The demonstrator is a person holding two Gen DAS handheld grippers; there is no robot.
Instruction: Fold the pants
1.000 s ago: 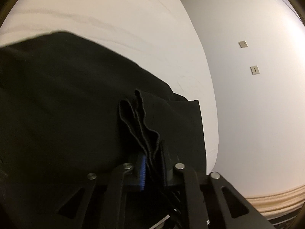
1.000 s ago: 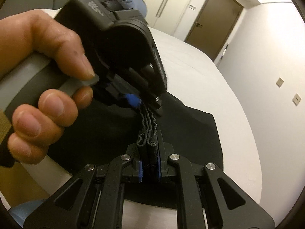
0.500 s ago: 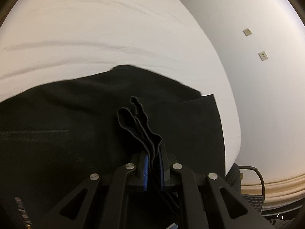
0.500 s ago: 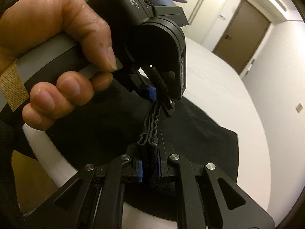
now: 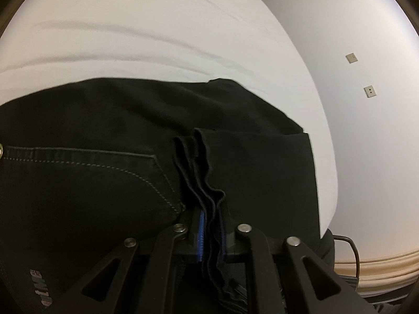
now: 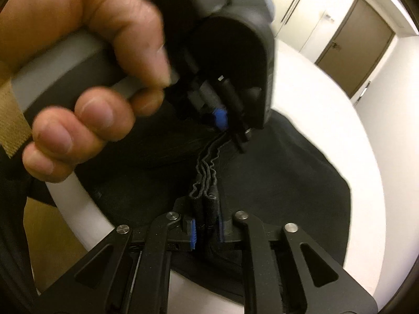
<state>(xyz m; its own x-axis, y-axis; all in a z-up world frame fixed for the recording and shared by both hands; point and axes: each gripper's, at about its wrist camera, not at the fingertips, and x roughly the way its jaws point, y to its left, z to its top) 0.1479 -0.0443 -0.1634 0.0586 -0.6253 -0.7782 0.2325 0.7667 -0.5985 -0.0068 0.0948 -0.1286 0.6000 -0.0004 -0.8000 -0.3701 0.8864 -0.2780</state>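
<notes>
White bed [image 5: 157, 39] fills scene, wall right. Black pants [image 5: 104, 144] spread across near part of bed, stitched pocket at left. Left gripper [image 5: 210, 233] nearly closed, clamping bunched pants edge. Right gripper [image 6: 207, 231] likewise pinching same layered edge. Hand [image 6: 78, 78] grips left tool's handle.

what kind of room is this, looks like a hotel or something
Most likely a bedroom, perhaps a hotel room. The black pants lie on a wide bed with a white sheet, a brown door stands at the far end, and the plain white wall carries small switch plates.
</notes>
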